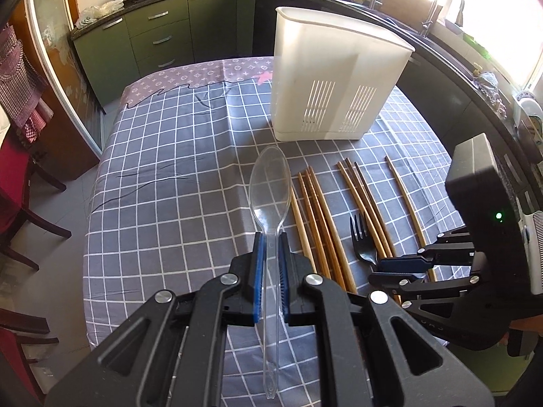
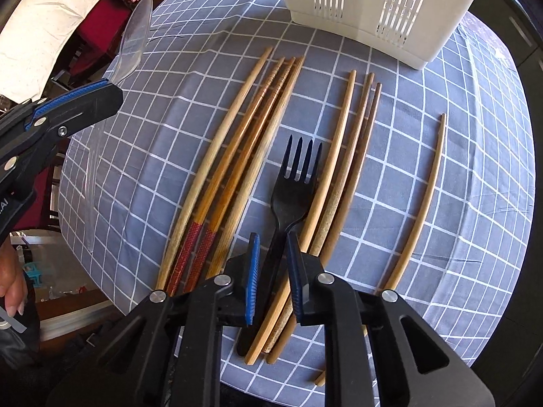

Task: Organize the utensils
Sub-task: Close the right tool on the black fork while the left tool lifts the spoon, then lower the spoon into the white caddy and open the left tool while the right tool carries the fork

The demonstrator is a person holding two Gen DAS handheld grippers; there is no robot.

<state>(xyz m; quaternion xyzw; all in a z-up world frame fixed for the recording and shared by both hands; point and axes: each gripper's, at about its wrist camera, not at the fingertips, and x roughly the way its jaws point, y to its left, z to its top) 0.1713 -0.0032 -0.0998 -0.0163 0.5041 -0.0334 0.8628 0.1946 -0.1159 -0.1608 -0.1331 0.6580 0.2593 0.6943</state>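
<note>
Ahead of left tongs (image 1: 270, 237): bare desk (image 1: 169, 169) | far ahead-right: white holder (image 1: 336, 78) stands | right tongs (image 2: 273, 240): chopsticks (image 2: 237, 156) crowd both sides of fork (image 2: 293, 186)

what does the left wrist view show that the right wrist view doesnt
Only the left wrist view: the holder's open top rim, the kitchen cabinets, the sink tap, and the left gripper shut on the clear spoon.

Only the right wrist view: the red chopstick ends, and the fork handle between the right gripper's parted fingers.

Both: white holder, chopsticks, black fork, checked cloth.
</note>
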